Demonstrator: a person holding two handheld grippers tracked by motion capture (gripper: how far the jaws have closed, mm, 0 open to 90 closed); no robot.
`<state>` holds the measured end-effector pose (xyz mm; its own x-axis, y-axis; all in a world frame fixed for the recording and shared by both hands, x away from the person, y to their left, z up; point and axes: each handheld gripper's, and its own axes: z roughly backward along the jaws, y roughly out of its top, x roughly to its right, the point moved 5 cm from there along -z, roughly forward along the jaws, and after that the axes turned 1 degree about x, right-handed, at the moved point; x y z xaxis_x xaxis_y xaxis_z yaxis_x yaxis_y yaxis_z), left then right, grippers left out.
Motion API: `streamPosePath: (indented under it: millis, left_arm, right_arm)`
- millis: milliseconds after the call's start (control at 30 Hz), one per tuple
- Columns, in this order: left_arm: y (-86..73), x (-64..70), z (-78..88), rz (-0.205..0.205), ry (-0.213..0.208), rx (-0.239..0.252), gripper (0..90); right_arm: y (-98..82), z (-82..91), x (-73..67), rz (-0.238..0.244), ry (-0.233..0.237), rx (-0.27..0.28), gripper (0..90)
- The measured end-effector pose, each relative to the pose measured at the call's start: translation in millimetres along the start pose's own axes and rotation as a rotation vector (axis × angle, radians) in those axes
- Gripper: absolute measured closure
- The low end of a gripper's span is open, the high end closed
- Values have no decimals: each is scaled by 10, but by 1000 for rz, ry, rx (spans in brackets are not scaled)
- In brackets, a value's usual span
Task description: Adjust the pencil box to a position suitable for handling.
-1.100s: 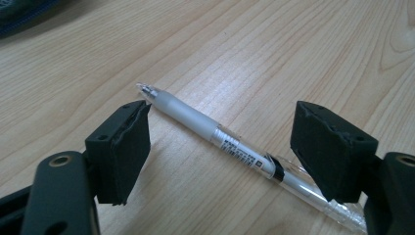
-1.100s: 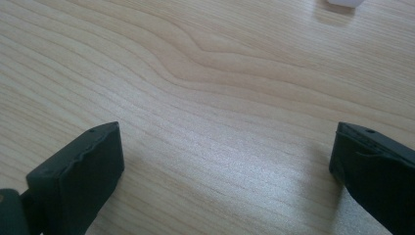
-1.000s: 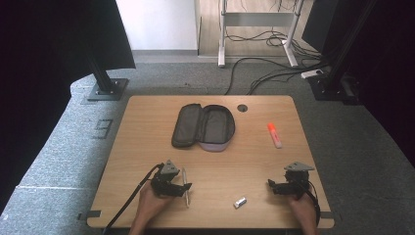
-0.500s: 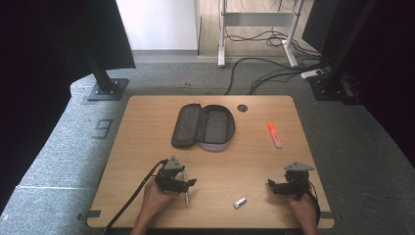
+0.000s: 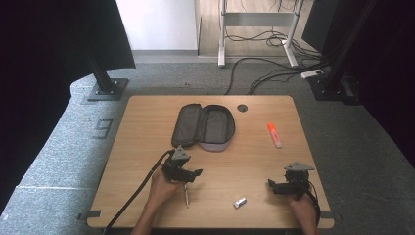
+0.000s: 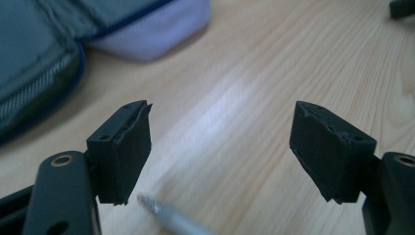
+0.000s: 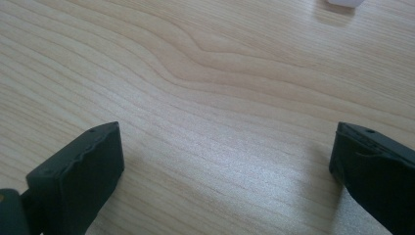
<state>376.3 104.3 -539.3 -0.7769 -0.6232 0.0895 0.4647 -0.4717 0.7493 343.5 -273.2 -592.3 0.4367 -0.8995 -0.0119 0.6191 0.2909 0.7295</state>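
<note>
Near the table's front edge, the left gripper [image 5: 195, 174] stands open and empty. A pen [image 5: 186, 195] lies at its 6 o'clock, long axis 12-to-6. The right gripper [image 5: 272, 185], also open and empty, sits well apart.

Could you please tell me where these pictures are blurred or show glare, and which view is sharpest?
Left gripper view: the pen and pencil case are soft, and a bright glare streak crosses the table. Right gripper view: wood grain is crisp, with the claw's dark shadows on it. High view: evenly lit, sharp across the table.

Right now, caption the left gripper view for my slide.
Open left gripper over a pen, pouch behind.
</note>
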Motion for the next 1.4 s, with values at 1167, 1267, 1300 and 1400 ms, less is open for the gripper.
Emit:
streamPosePath:
  millis: [1167,1267,1300,1400]
  left_arm:
    - [827,-134,-655,-75,-52,-50,300]
    - [896,-152,-720,-80,-54,-55,306]
    - [916,-158,-739,-83,-59,-54,322]
    - [960,-158,-817,-89,-63,-64,337]
  right_arm:
    - [0,0,0,0,0,0,0]
    - [0,0,0,0,0,0,0]
    - [0,1,0,0,0,0,0]
    - [0,0,0,0,0,0,0]
